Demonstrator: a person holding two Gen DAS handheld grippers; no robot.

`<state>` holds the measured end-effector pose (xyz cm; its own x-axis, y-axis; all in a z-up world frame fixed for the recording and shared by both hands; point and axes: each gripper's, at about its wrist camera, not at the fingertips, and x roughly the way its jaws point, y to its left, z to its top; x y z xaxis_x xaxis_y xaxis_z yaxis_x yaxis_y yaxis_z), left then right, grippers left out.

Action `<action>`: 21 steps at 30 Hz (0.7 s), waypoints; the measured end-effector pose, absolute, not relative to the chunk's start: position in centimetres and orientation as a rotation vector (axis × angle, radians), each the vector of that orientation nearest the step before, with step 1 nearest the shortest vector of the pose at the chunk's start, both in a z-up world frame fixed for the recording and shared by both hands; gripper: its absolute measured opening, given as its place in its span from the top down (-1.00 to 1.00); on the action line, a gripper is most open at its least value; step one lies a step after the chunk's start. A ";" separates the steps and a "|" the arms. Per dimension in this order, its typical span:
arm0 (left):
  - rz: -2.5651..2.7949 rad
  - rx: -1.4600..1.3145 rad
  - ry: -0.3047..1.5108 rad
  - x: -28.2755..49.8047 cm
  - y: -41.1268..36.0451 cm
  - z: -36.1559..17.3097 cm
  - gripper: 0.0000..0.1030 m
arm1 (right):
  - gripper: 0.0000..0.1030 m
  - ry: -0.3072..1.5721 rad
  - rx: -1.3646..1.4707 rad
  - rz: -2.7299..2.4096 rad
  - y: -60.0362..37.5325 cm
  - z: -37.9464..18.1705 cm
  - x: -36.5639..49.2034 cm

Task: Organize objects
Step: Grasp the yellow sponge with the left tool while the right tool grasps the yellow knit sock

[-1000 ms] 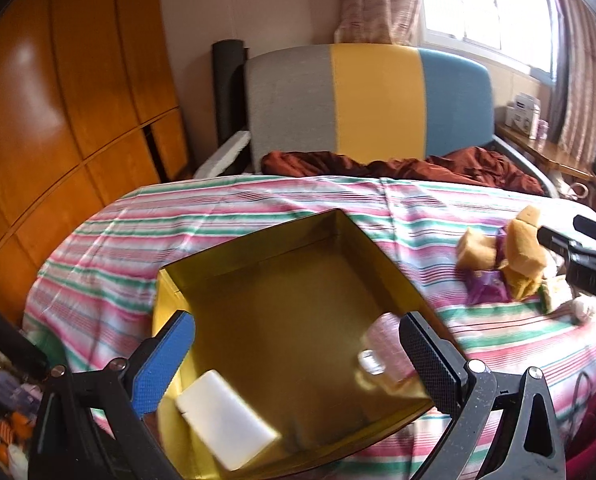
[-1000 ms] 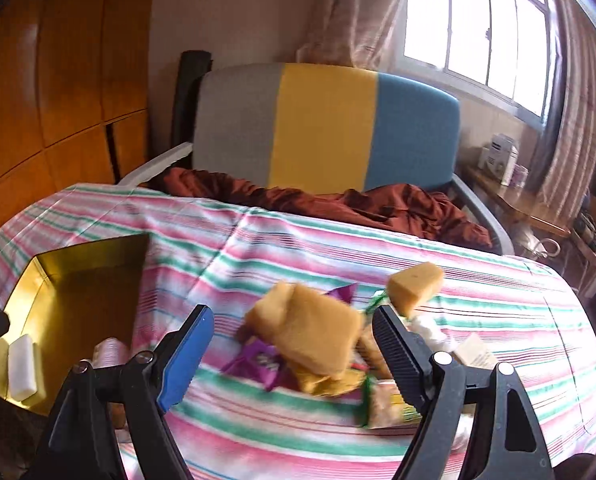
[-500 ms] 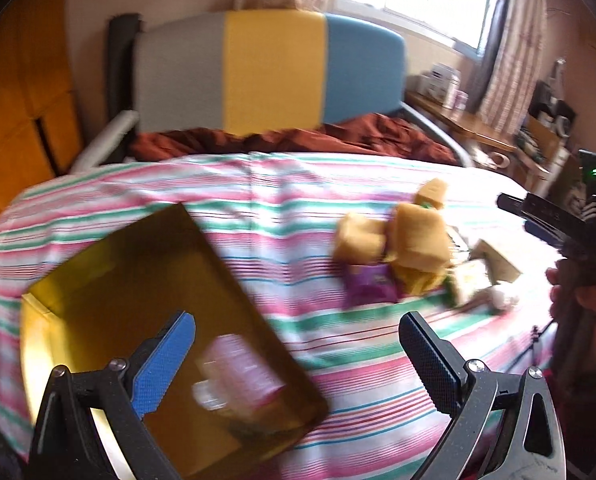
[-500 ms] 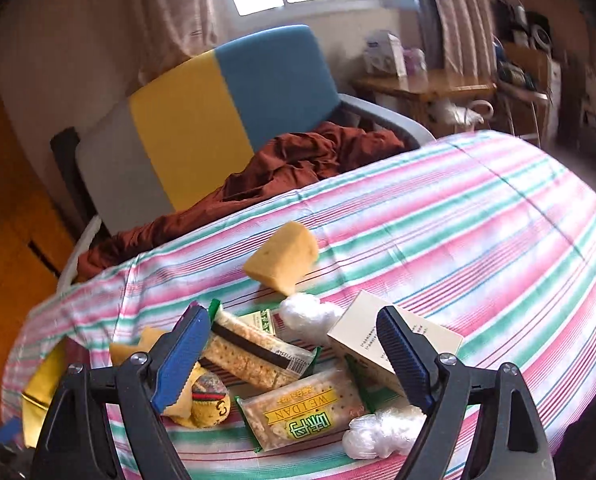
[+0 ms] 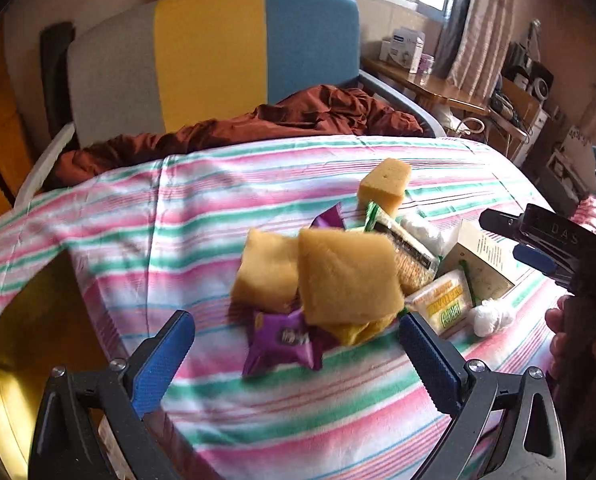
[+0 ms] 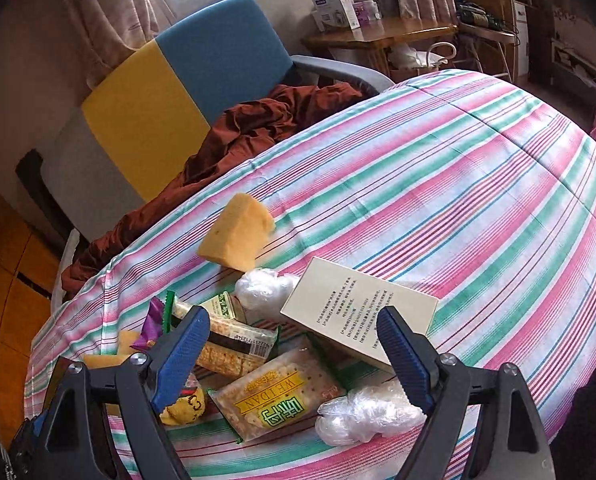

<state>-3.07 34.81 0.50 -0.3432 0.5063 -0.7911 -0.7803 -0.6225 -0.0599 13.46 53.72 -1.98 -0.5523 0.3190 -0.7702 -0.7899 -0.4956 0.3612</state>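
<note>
A pile of objects lies on the striped cloth [image 5: 218, 208]. In the left wrist view my left gripper [image 5: 296, 360] stands open just short of a purple snack packet [image 5: 282, 338] and a large yellow sponge [image 5: 345, 276]. A second sponge [image 5: 266, 276] lies beside it and a third [image 5: 383, 186] farther back. My right gripper [image 6: 294, 356] is open above a WEIDAN cracker packet [image 6: 278, 396], with a beige box [image 6: 357, 316] by its right finger. It holds nothing. The right gripper [image 5: 501, 236] also shows at the right edge of the left wrist view.
The yellow box [image 5: 2, 360] sits at the cloth's left edge. Two clear plastic wads [image 6: 361, 412] [image 6: 264, 290], another cracker packet [image 6: 230, 344] and a yellow toy [image 6: 182, 404] lie in the pile. A tricolour chair [image 5: 210, 52] with a rust-brown cloth [image 5: 298, 116] stands behind.
My left gripper swung right, from over the yellow box to the pile of sponges and packets. My right gripper moved right and rolled, from the sponges to the crackers and beige box.
</note>
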 end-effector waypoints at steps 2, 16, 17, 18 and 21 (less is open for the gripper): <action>2.025 -1.010 0.465 -3.0 36.6 0.4 -0.99 | -0.69 0.981 -0.832 2.061 54.2 -2.2 13.9; 1.940 -1.119 0.319 -5.6 38.9 -3.1 -0.19 | -0.70 1.012 -0.854 2.081 54.6 -2.5 13.2; 1.934 -1.105 0.308 -5.4 38.4 -2.9 -0.18 | -0.70 1.002 -0.860 2.090 54.5 -2.5 13.0; 1.926 -1.093 0.301 -5.1 38.0 -2.7 -0.19 | -0.70 0.992 -0.866 2.099 54.3 -2.5 12.8; 1.908 -1.028 0.284 -3.8 36.3 -1.8 -0.19 | -0.70 0.957 -0.896 2.124 53.9 -2.5 12.1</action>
<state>-3.75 36.26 -1.79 -0.2278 0.6165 -0.7537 -0.8093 -0.5502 -0.2055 12.13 53.86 -2.53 -0.5667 0.2642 -0.7804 -0.7597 -0.5343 0.3708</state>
